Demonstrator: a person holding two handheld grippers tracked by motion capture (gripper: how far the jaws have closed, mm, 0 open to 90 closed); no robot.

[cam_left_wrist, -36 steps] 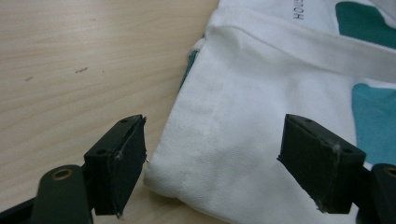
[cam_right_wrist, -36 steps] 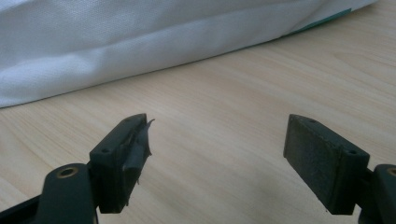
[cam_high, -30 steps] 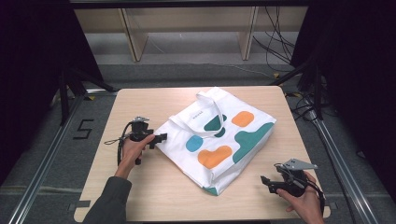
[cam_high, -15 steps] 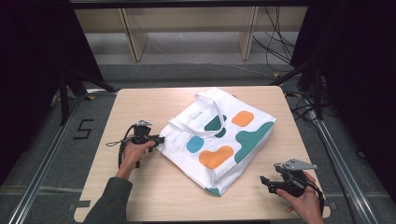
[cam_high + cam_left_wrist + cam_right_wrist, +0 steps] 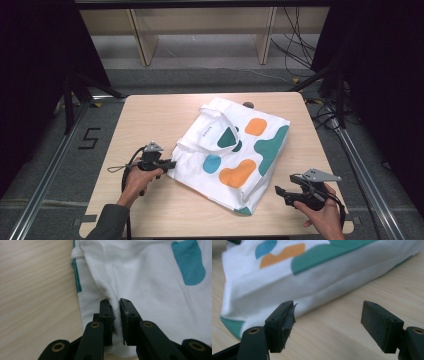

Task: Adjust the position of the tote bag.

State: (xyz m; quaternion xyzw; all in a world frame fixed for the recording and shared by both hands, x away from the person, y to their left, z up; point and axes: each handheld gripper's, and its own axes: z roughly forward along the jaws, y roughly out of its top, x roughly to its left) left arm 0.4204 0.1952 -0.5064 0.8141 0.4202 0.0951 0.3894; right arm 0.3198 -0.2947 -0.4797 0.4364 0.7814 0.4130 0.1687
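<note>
White cloth tote bag [image 5: 235, 155] with coloured blobs, flat on wooden table [image 5: 150, 115], pinched by left gripper [image 5: 115, 315]; right gripper [image 5: 327, 322] spread apart nearby.

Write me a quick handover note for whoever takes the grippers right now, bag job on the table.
Left gripper: jaws nearly closed, pinching a fold of the white tote bag at its near-left edge, close to the handles.
Right gripper: open, empty, held off the table near the bag's bottom corner, not touching it.
Bag: lies flat and skewed across the table's middle, printed side up, handles toward the far-left.
Done: left grip on the cloth.
Left: probably bring the right gripper onto the bottom edge and grip it, then move or fold the bag.
</note>
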